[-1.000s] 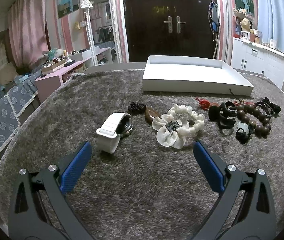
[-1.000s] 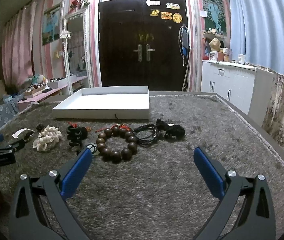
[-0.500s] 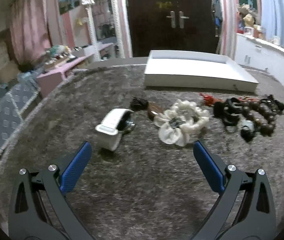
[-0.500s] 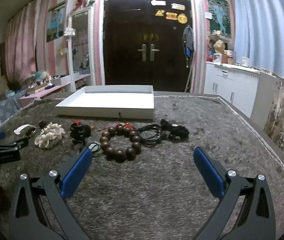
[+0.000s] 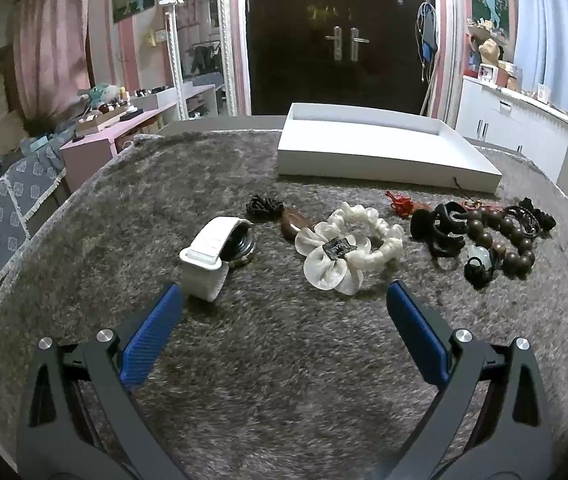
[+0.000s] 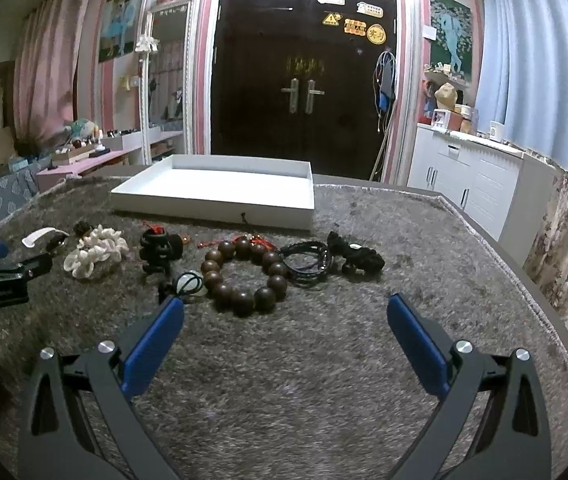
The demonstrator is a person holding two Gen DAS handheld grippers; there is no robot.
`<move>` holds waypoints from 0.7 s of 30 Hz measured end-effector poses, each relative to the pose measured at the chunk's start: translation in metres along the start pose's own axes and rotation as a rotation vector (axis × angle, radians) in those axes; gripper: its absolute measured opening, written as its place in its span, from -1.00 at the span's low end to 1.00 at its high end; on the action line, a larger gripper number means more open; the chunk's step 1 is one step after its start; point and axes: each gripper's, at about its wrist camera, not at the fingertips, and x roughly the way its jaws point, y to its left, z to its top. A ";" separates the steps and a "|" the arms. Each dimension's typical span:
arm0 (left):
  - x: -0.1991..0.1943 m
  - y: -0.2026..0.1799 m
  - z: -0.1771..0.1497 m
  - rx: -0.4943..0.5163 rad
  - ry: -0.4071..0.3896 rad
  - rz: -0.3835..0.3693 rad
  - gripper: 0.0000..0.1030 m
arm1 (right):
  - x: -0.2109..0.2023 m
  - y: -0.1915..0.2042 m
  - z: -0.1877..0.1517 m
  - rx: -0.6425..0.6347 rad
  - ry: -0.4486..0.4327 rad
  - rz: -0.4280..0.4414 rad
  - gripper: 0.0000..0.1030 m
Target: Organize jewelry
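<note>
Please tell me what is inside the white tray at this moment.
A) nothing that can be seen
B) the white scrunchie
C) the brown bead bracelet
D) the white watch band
A: the white tray shows only its bare white floor, while the jewelry lies on the grey carpet in front of it.

No legible text on door stickers (image 6: 376,33)
</note>
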 end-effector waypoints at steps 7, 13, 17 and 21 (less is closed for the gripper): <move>0.001 0.006 0.000 -0.032 0.008 -0.029 0.94 | 0.004 -0.003 0.000 0.016 0.026 -0.032 0.96; 0.000 0.006 0.000 -0.027 -0.002 -0.024 0.94 | 0.010 -0.006 0.000 0.032 0.051 -0.020 0.96; 0.002 0.009 0.001 -0.049 0.008 -0.031 0.94 | 0.014 -0.011 0.001 0.052 0.072 -0.017 0.96; 0.002 0.016 0.004 -0.080 0.005 -0.021 0.94 | 0.020 -0.023 0.002 0.085 0.099 -0.003 0.86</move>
